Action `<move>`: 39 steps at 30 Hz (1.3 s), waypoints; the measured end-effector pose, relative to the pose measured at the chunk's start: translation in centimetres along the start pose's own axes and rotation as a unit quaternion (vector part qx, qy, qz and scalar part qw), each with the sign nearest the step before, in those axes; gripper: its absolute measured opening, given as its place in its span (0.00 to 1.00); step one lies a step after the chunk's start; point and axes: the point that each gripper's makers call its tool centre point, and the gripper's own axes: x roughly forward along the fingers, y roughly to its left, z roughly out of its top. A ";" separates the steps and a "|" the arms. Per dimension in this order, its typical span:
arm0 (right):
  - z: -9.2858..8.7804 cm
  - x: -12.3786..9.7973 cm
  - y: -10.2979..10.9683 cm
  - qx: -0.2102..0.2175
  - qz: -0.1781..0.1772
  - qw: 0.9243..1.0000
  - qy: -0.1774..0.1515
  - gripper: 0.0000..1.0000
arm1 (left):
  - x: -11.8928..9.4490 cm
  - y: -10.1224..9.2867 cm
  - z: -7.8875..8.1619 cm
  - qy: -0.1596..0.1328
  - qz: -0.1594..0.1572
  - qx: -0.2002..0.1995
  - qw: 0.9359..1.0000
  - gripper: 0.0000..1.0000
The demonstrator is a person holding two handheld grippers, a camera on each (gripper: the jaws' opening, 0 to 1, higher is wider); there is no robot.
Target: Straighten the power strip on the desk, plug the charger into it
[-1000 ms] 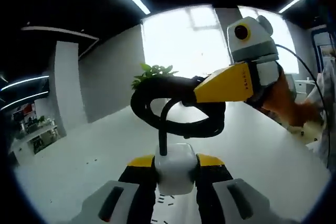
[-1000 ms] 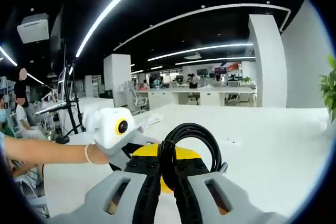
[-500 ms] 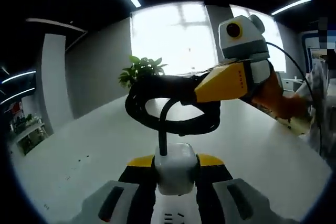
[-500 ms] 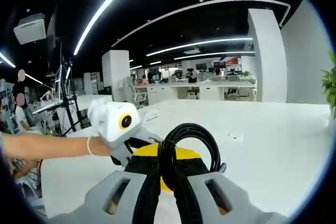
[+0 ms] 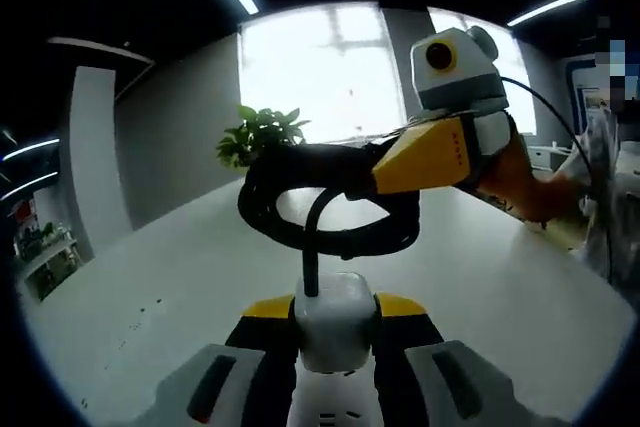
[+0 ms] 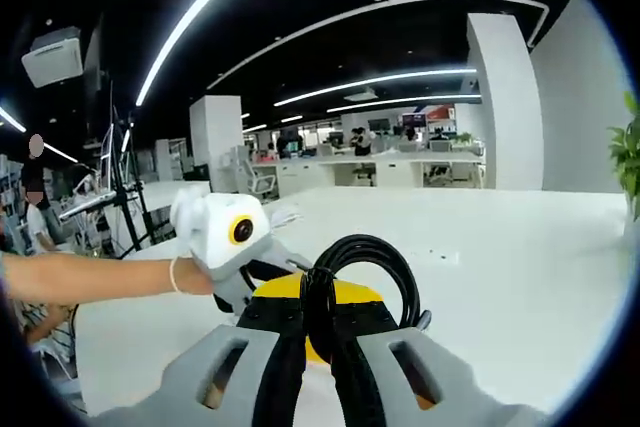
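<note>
Aloft above white desk (image 5: 170, 277): left tongs (image 5: 337, 332) clamp white charger (image 5: 336, 317); right tongs (image 6: 320, 322) pinch its coiled black cable (image 6: 355, 277).

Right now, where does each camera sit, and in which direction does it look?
Left gripper view: rides on the left gripper, looks along its jaws, shut on the white charger, toward a bright window; the right gripper enters from the right.
Right gripper view: rides on the right gripper, looks toward the office; a forearm shows.
Shared: the black cable coil and the white desk.
</note>
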 end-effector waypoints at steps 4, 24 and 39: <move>-0.3 0.0 0.0 -0.003 -0.002 1.000 0.002 0.05 | 0.1 1.0 -0.1 0.004 0.000 0.004 1.000 0.27; -1.1 0.0 0.6 -0.020 -0.004 1.000 0.002 0.05 | 0.2 2.0 -0.7 0.024 0.003 0.039 0.999 0.27; -2.5 -0.9 1.4 -0.039 -0.004 0.999 0.005 0.06 | 0.1 1.5 -1.6 0.081 0.027 0.101 0.991 0.27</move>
